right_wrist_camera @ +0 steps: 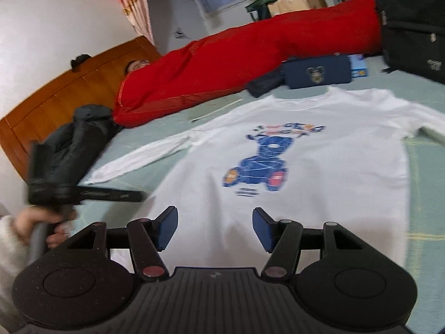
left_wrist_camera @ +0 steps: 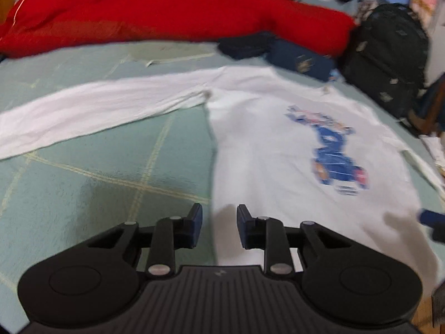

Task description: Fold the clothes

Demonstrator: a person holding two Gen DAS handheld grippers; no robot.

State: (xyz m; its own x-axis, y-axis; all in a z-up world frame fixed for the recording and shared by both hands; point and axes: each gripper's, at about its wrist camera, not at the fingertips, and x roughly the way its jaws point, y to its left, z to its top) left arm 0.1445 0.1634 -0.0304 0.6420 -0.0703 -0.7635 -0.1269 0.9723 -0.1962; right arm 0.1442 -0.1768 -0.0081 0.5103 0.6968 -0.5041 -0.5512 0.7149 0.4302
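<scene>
White long-sleeved shirt (right_wrist_camera: 319,153) lies flat, print up, on the green bed cover (left_wrist_camera: 83,172); left gripper (left_wrist_camera: 219,222) hovers narrowly parted over its side edge, holding nothing; right gripper (right_wrist_camera: 215,229) gapes wider above its hem, empty.

No text could be read in either view. The white shirt (right_wrist_camera: 319,150) carried a blue bear-like print (right_wrist_camera: 261,167) with lettering above it and small lines of type below it; both were too blurred to make out. The navy pouch (right_wrist_camera: 317,73) bore a round emblem with two round ears, without legible wording. The blue box (right_wrist_camera: 358,65) beside the pouch showed printed marks too small to read. The black backpack (right_wrist_camera: 411,22) carried a small pale label, also illegible.
</scene>
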